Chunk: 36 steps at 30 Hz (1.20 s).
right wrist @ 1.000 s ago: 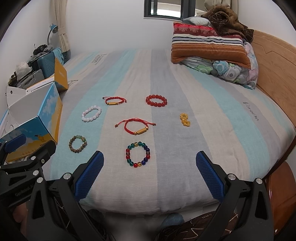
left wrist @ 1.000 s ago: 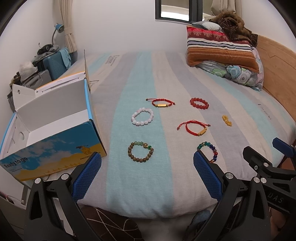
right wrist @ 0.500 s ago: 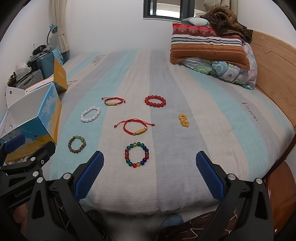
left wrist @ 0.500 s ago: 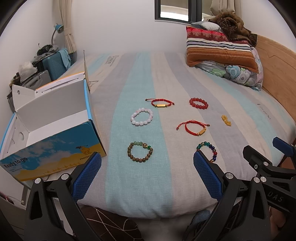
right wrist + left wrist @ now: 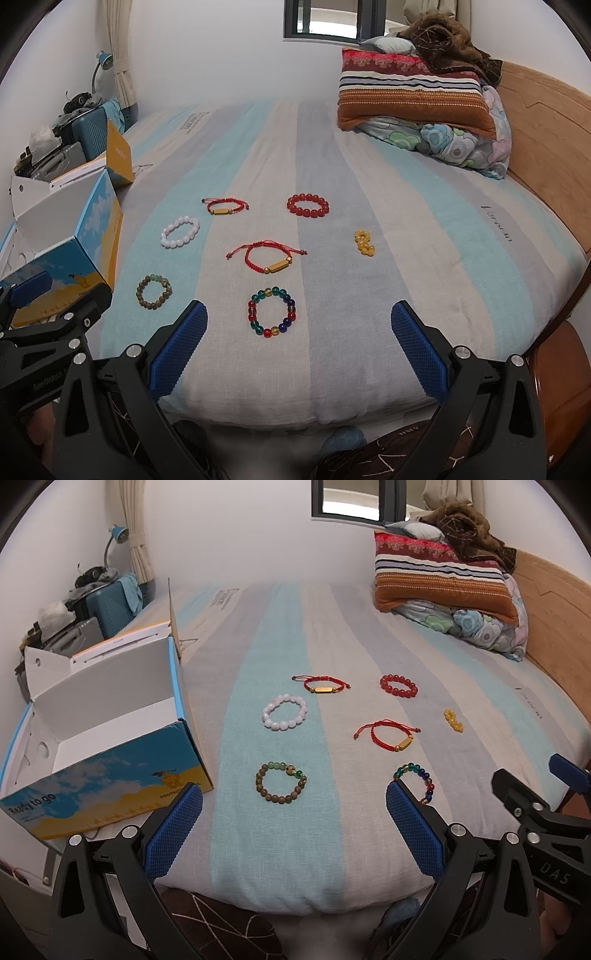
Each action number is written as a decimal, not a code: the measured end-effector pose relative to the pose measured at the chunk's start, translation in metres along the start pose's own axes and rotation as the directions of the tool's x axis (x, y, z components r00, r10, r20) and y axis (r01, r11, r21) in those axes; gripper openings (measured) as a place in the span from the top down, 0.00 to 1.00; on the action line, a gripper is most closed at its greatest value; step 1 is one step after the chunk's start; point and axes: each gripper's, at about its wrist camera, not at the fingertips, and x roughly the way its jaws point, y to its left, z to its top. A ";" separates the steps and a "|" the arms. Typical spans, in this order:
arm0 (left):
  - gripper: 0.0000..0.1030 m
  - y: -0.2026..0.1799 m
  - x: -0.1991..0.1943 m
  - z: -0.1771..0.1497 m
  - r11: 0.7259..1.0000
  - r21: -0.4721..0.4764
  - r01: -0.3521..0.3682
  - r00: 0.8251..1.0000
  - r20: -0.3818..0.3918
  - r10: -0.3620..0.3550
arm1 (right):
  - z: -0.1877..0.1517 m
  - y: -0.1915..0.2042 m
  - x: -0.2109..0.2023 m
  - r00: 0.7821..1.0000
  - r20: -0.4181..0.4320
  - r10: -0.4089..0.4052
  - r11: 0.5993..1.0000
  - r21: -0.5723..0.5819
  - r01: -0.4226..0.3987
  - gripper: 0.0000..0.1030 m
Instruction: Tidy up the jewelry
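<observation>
Left view: left gripper [image 5: 293, 823] gapes wide, empty, before the brown bracelet [image 5: 280, 782] beside the box [image 5: 110, 746]. Right view: right gripper [image 5: 299, 341] equally wide, empty, near the rainbow bracelet [image 5: 272, 312]; beads may roll away on soft bedding [image 5: 424, 236].

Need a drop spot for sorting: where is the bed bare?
Bare: bedspread between red beads and pillows; right strip past yellow beads. Crowded: centre, around white bracelet and rainbow bracelet; box fills left edge.
</observation>
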 end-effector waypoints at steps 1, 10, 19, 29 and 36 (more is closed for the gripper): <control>0.05 0.001 -0.002 0.003 1.000 -0.001 -0.003 1.000 0.007 0.003 | 0.001 -0.001 -0.002 1.000 0.003 0.003 1.000 0.002 -0.003 0.07; 0.05 -0.007 0.008 0.036 1.000 0.016 0.009 1.000 -0.021 -0.009 | 0.027 -0.017 -0.001 1.000 0.003 -0.030 0.998 0.049 0.030 0.07; 0.05 -0.040 0.051 0.065 0.997 0.060 0.055 0.995 -0.091 -0.050 | 0.064 -0.052 0.028 0.998 -0.034 -0.061 0.991 0.118 0.064 0.07; 0.05 -0.091 0.122 0.091 0.984 0.145 0.103 0.981 -0.181 -0.076 | 0.102 -0.093 0.104 0.986 -0.133 -0.096 0.985 0.133 0.114 0.07; 0.05 -0.115 0.182 0.085 0.975 0.157 0.158 0.953 -0.281 -0.109 | 0.099 -0.105 0.177 0.967 -0.237 -0.091 0.984 0.130 0.124 0.07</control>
